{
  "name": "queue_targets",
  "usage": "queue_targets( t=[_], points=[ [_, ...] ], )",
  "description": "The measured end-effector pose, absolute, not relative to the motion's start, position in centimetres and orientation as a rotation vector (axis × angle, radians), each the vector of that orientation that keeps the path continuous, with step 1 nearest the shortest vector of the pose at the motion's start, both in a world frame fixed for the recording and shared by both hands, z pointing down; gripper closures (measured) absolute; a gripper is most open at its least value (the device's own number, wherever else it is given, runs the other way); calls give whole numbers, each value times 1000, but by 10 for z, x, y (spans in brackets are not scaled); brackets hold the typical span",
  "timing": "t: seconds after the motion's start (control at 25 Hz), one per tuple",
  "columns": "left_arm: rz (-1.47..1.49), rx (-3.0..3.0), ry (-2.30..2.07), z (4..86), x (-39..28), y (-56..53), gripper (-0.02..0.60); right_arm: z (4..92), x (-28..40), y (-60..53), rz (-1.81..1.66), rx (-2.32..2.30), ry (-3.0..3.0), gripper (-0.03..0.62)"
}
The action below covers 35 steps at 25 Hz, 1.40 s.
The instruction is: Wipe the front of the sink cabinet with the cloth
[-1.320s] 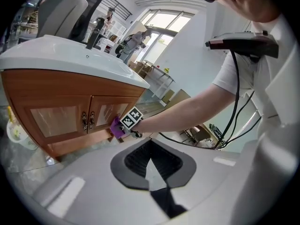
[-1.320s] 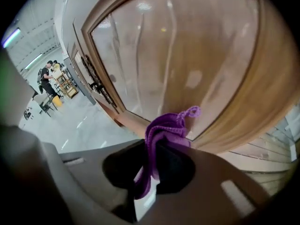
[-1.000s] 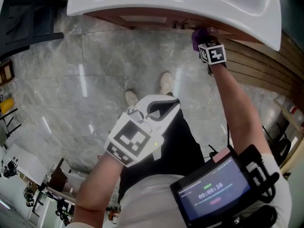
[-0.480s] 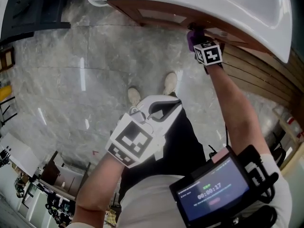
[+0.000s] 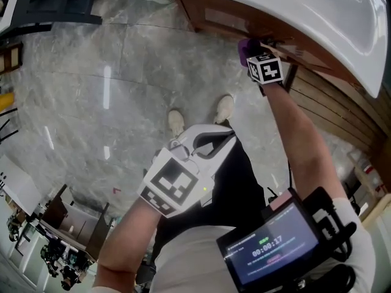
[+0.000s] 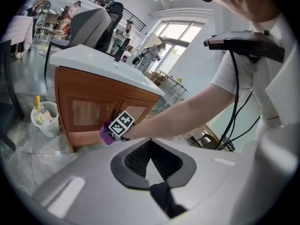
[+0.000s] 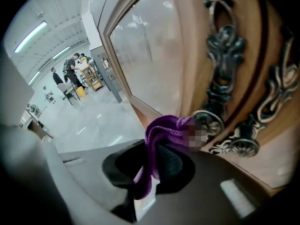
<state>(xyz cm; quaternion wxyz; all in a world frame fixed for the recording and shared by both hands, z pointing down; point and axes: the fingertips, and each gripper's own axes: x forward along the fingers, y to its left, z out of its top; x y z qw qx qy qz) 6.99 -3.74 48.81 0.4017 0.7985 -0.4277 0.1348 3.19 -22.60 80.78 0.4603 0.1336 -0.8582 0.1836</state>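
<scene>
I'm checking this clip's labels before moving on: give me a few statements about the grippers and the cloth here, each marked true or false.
1. The right gripper is shut on the purple cloth. True.
2. The cloth lies on the white basin. False: it is at the wooden cabinet door, beside the ornate metal handles.
3. The left gripper holds a second cloth. False: it holds nothing.
4. A waste basket stands on the floor beside the cabinet. True.
</scene>
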Motion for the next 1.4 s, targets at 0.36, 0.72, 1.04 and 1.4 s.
queue_targets(
  t=[0.36, 0.72, 1.04, 1.4],
  points=[
    [298, 1976, -1158, 489, 37, -17, 574, 804, -35, -206, 419, 259, -2145, 539],
    [252, 1923, -1238, 491, 5, 3, 574, 801, -99, -187, 372, 176, -2167, 539],
    [220, 1879, -1287, 492, -29, 21, 574, 797, -154, -171, 324, 108, -2174, 539],
    [197, 1841, -1333, 495, -53, 39, 574, 796, -188, -156, 271, 33, -2167, 539]
  ],
)
